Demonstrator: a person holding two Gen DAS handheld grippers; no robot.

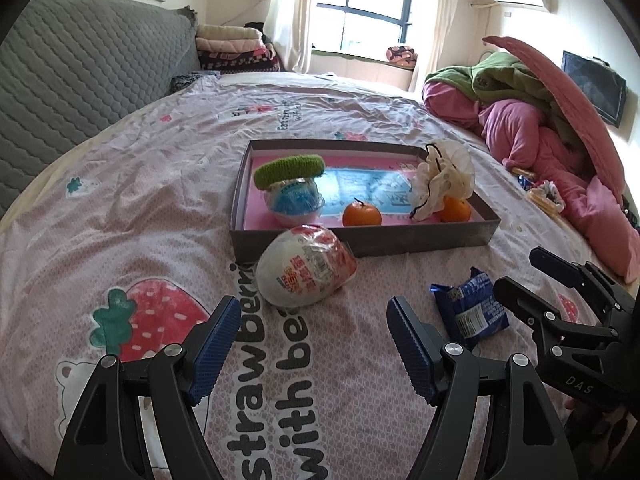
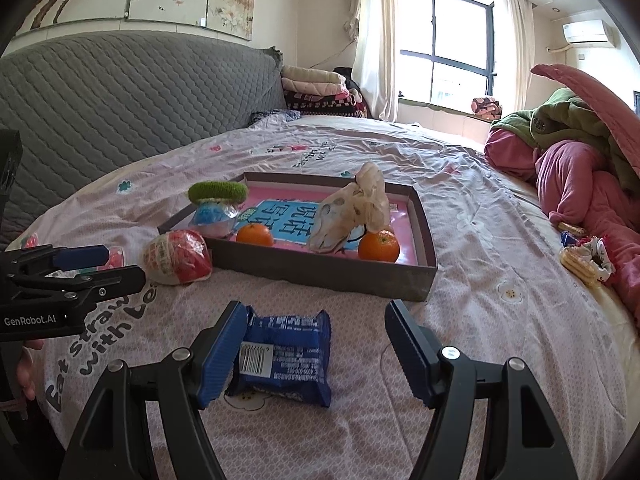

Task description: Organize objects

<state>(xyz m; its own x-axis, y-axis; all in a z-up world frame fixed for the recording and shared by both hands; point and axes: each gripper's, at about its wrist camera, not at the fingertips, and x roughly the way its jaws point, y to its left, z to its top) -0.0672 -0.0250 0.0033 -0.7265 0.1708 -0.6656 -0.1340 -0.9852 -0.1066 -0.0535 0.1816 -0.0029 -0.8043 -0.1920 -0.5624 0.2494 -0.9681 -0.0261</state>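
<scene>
A shallow grey box [image 1: 360, 242] [image 2: 320, 272] with a pink floor lies on the bedspread. In it are two oranges [image 2: 255, 235] [image 2: 379, 245], a cream scrunchie [image 2: 352, 212] and a green hair band [image 2: 218, 191] on top of a blue wrapped egg [image 2: 212, 216]. A white-and-red wrapped egg [image 1: 306, 270] [image 2: 178, 256] lies outside, against the box's front left corner. My left gripper [image 1: 314, 344] [image 2: 120, 266] is open just short of that egg. My right gripper [image 2: 316, 344] [image 1: 520, 270] is open around a blue snack packet [image 2: 284, 356] [image 1: 470, 308], whose left edge is at the left pad; the right pad stands apart.
A grey quilted headboard [image 2: 120, 100] runs along the left. Heaped pink and green bedding [image 2: 580, 168] fills the right side, with biscuits and a second scrunchie [image 2: 584, 260] at its foot. Folded blankets [image 2: 316, 88] are stacked at the back by the window.
</scene>
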